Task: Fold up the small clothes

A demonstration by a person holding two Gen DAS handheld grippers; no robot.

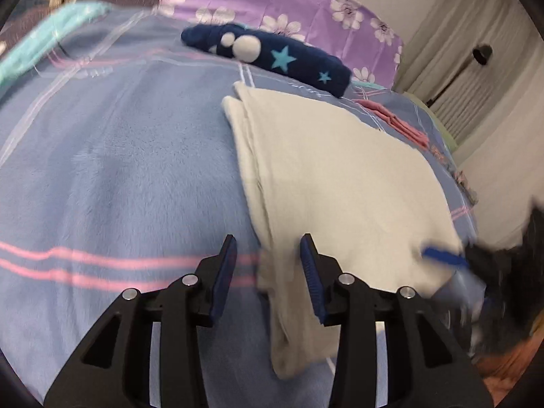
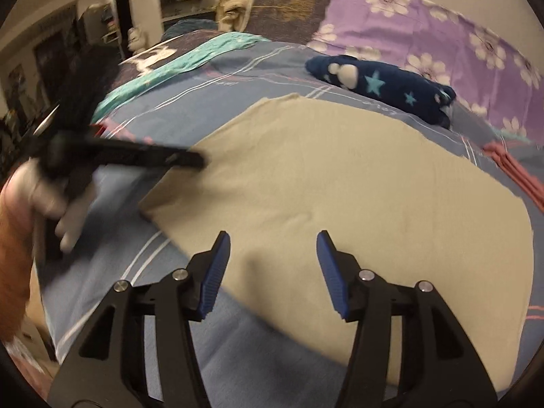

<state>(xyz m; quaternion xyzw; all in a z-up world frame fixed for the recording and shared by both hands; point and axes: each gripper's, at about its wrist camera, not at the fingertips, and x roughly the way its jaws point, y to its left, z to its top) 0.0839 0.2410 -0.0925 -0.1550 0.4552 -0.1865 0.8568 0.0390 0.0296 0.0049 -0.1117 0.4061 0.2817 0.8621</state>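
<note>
A cream folded garment [image 1: 333, 183] lies flat on the blue bedspread [image 1: 119, 176]; it also shows in the right wrist view [image 2: 340, 197]. My left gripper [image 1: 268, 251] is open and empty, its jaws astride the garment's near left edge, just above it. My right gripper [image 2: 272, 243] is open and empty over the garment's near edge. The right gripper shows blurred at the garment's right corner in the left wrist view [image 1: 442, 255]. The left gripper shows blurred at the garment's left edge in the right wrist view [image 2: 190, 159].
A rolled navy garment with stars [image 1: 272, 54] lies beyond the cream one, also in the right wrist view [image 2: 380, 85]. A purple flowered pillow [image 1: 289, 0] is behind it. A pink cloth [image 1: 397, 119] lies to the right, a teal cloth [image 2: 190, 57] to the left.
</note>
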